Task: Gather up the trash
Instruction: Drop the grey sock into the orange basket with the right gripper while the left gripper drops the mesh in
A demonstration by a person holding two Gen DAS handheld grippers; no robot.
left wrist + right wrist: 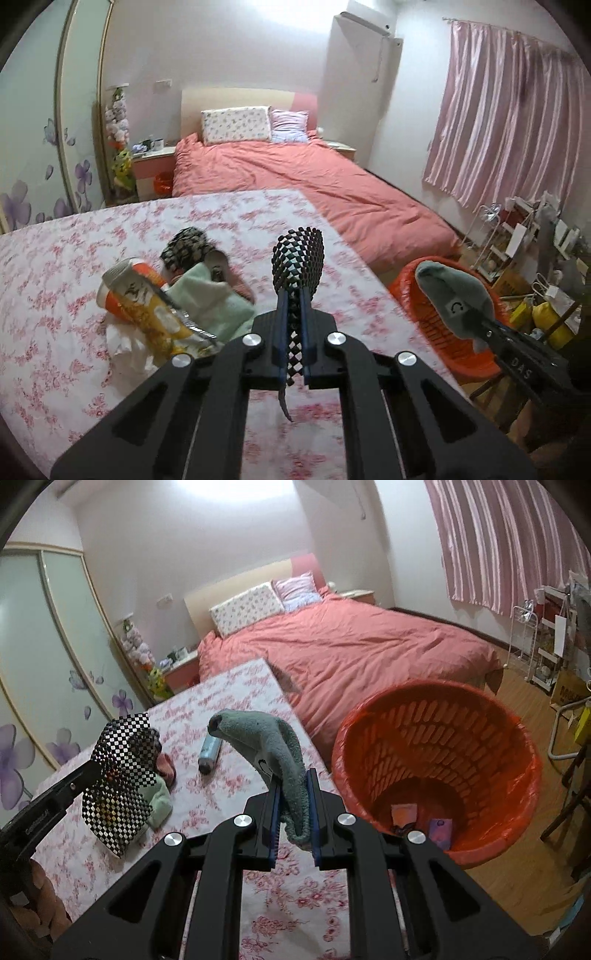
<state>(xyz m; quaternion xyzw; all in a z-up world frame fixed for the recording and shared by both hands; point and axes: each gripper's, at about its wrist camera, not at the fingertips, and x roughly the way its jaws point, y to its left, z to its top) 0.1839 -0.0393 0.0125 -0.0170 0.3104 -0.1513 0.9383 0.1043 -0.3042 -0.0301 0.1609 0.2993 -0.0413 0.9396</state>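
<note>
Trash on the counter: a heap lies on the floral-covered counter (74, 266), made up of an orange-and-yellow snack canister (144, 299) on its side, a pale green cloth (218, 302), crumpled white paper (129, 347) and a pink piece (166, 766). A grey bottle (209, 755) lies apart from the heap, nearer the far edge.
Orange basket: the orange basket (436, 738) stands on the wooden floor (517, 886) just beside the counter's right edge, between counter and bed (369, 646). A few small packets lie at its bottom.
Left tongs: the left tongs (291, 332) are clamped on a checkered black-and-white wrapper (299, 258), which stands clear above the counter.
Right tongs: the right tongs (293, 816) are clamped on a grey-green sock (273, 746), which droops forward over the counter's edge, not yet above the basket.
Step in hand: judged as carrying; both items are lifted and neither is released.
Next move: each load must come over the basket's mouth before its tongs part. The right load is nearer. The left must cross more of the counter.
Risk: the limp sock may catch on the rim, and the light wrapper may drift as it falls.
Progress: early to middle, since most of the heap is untouched.
</note>
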